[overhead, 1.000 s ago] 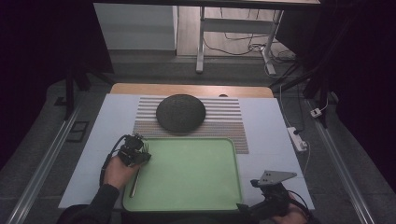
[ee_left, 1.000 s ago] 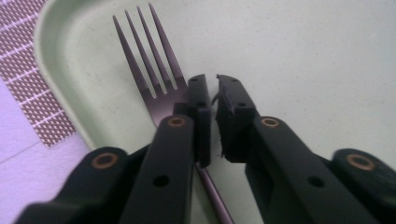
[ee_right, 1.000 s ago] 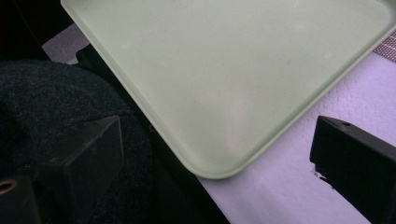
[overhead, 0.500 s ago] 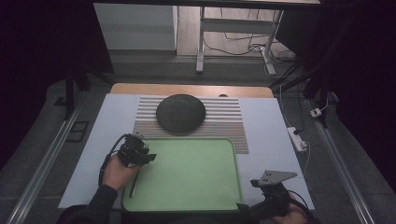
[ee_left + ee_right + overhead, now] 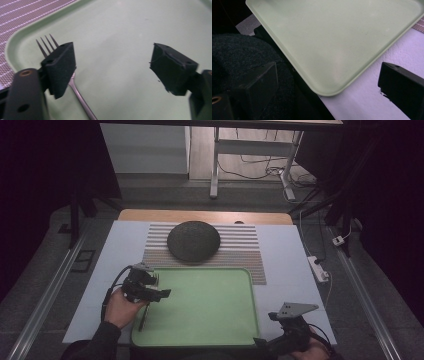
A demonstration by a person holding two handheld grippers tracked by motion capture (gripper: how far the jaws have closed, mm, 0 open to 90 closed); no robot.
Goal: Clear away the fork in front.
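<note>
Left gripper hangs just above green tray, jaws spread wide, holding nothing. Fork lies flat on tray under its left-hand jaw, tines pointing ahead. Barely shifted over the last second: fork looks released, placement likely done. Right gripper idle, wide open, empty, over tray's near corner

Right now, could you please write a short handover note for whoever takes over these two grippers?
Left gripper: open, low over the left side of the green tray, holding nothing.
Right gripper: open, holding nothing, at the tray's near right corner.
Fork: lies flat on the tray near its left rim, partly behind the left gripper's left-hand pad, prongs pointing away from the person.
Dark round dome: on the striped mat beyond the tray, untouched.
Done: fork is on the tray.
Left: probably back the left gripper off.
</note>
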